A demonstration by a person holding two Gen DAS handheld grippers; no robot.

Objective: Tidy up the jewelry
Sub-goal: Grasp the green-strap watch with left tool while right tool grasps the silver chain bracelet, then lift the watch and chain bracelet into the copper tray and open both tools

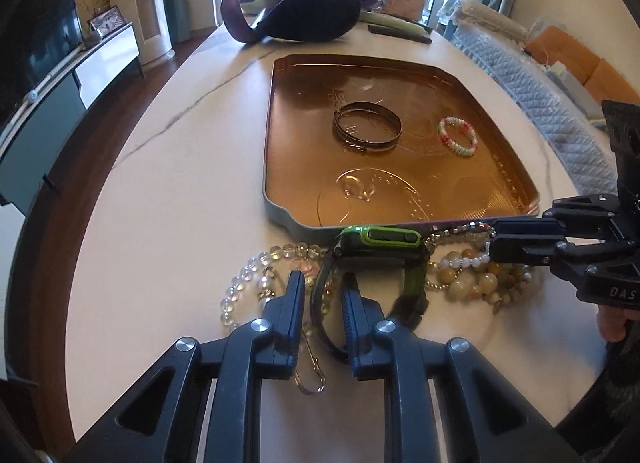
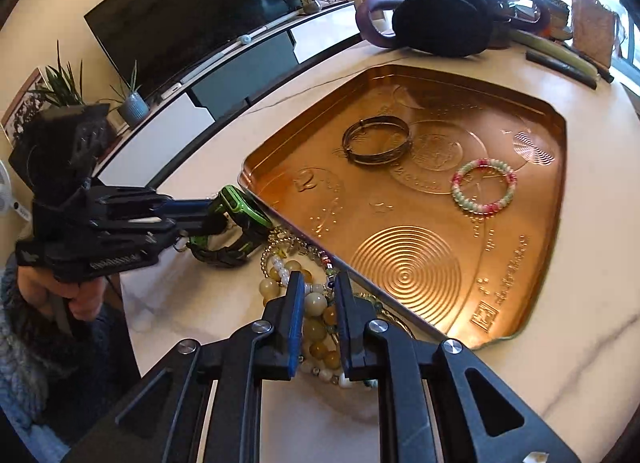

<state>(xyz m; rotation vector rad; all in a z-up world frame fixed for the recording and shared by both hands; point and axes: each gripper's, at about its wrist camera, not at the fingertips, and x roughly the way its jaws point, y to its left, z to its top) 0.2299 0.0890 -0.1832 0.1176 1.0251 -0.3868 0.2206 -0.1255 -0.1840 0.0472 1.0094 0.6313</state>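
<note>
A green-and-black watch (image 1: 376,239) (image 2: 244,215) lies on the white table in front of a gold tray (image 1: 400,191) (image 2: 404,275). My left gripper (image 1: 322,279) (image 2: 218,219) is shut on its dark strap. To the right a heap of yellow stone and white pearl beads (image 1: 464,283) (image 2: 316,303) lies against the tray's front edge, with my right gripper (image 2: 319,279) (image 1: 494,245) shut on it. In the tray lie a metal bangle (image 1: 368,143) (image 2: 376,159) and a pink-and-green bead bracelet (image 1: 444,139) (image 2: 483,162).
A clear bead bracelet (image 1: 240,287) and a wire hook (image 1: 312,375) lie by my left fingers. A black pouch (image 1: 316,11) (image 2: 440,27) and a dark stick (image 1: 400,33) sit behind the tray. The table's rounded edge runs on the left. A hand (image 2: 76,299) holds the left gripper.
</note>
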